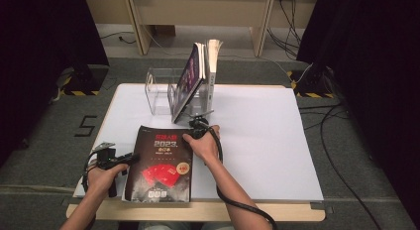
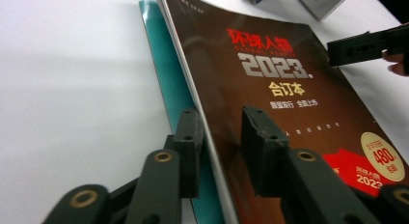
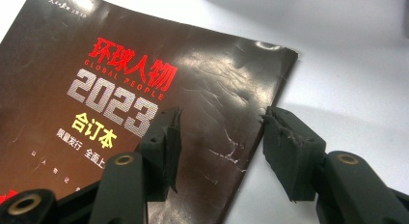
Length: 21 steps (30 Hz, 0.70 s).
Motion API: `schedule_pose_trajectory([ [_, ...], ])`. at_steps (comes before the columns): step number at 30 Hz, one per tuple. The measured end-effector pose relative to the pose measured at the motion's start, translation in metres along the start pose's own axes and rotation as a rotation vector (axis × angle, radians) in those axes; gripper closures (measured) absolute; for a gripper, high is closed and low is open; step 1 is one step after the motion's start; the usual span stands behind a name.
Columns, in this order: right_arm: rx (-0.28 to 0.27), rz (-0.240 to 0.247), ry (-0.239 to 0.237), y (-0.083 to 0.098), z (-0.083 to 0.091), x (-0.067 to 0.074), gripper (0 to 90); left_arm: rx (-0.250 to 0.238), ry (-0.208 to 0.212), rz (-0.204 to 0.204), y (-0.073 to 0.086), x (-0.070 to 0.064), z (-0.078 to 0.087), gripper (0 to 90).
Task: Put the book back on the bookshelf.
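White table (image 1: 257,141) – dark glossy magazine (image 1: 161,163), creased cover.

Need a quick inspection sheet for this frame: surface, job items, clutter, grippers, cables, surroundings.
Surface: white table, bare apart from the items below.
Job's things: dark magazine lies flat at the near edge; clear rack behind holds leaning books.
Clutter: nothing seen.
Grippers: left gripper open, straddling the magazine's left edge; right gripper open over its right edge.
Cables: black cable trails from the right gripper.
Surroundings: grey carpet, floor wires, dark curtains.
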State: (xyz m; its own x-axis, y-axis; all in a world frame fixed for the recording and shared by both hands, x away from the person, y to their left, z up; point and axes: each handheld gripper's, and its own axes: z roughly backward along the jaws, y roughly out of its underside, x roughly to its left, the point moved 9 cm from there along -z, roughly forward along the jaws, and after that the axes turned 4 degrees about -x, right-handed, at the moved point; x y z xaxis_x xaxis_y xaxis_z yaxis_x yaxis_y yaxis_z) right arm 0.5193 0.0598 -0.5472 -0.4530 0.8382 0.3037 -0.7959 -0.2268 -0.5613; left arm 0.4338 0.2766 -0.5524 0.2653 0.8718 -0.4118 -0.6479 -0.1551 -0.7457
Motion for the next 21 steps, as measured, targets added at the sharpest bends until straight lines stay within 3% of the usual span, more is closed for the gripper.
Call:
schedule_pose_trajectory([
  [6, 0.007, -0.002, -0.002, 0.000, 0.000, 0.000, 48.0, 0.029, -0.004, 0.029, -0.004, 0.003, -0.008, 62.4],
  [8, 0.011, 0.002, 0.003, 0.000, 0.000, 0.000, 48.0, 0.040, -0.014, 0.016, -0.006, 0.003, -0.009, 62.1],
  [14, 0.007, 0.002, 0.002, 0.000, 0.000, 0.000, 47.7, 0.062, -0.036, 0.018, -0.008, 0.005, -0.011, 69.9],
  [17, 0.009, 0.002, 0.003, 0.000, 0.000, 0.000, 47.4, 0.068, -0.047, -0.002, -0.009, 0.003, -0.011, 74.0],
  [21, 0.008, 0.002, 0.003, 0.000, -0.001, 0.001, 47.3, 0.061, -0.021, 0.000, -0.012, 0.000, -0.010, 81.7],
])
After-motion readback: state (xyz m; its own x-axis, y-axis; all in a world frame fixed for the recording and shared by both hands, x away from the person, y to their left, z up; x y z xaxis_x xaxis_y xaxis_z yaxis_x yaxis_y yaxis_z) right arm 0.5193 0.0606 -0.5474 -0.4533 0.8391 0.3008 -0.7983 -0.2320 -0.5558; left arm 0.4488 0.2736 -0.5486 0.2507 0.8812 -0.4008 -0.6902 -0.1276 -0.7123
